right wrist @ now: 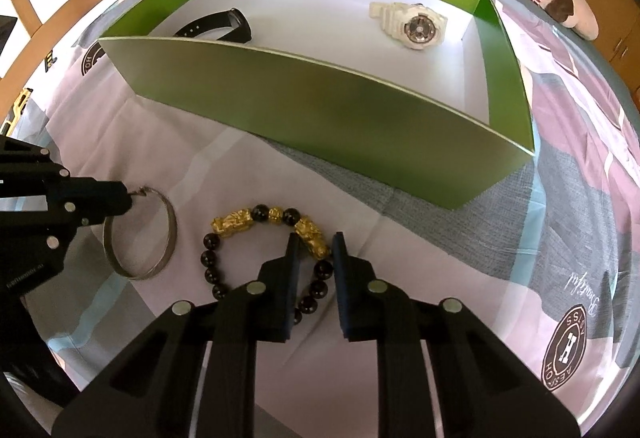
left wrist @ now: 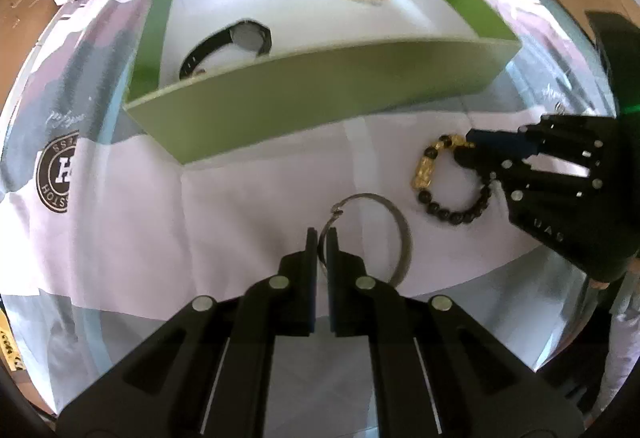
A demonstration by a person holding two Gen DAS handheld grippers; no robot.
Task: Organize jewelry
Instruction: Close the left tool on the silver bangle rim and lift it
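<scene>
**A:** On a bed spread with a patterned sheet (right wrist: 440, 238), the left claw (left wrist: 322, 238) is pinched tight on the rim of a silver bangle (left wrist: 394, 238), near the bangle's open ends, while the right claw (right wrist: 314, 242) stands narrow astride a bead bracelet (right wrist: 256, 238), one gold charm between its fingers. Do the pads press on that charm?

**B:** The right wrist view shows a sliver of gap on either side, so I cannot say for sure; I judge it a light grip at best. The bracelet lies flat on the sheet just in front of the green box (right wrist: 320, 110), gold charms on the side toward the box, dark beads toward the camera.

**A:** And the bangle?

**B:** It is just left of the bracelet, apart from it. It is nearly round, so it has no true long axis; its plane looks roughly flat to the sheet, the gripped edge perhaps a little raised.

**A:** What could go wrong?

**B:** The bangle is thin, smooth metal held at one edge; it may swing or slip out on the way over the box's near wall. The bracelet is strung and limp, so it may sag, snag that wall, or drop if only the charm's corner is caught.

**A:** Inside the box?

**B:** A black watch (right wrist: 224, 26) at left and a white watch (right wrist: 412, 24) at right, well apart.
</scene>
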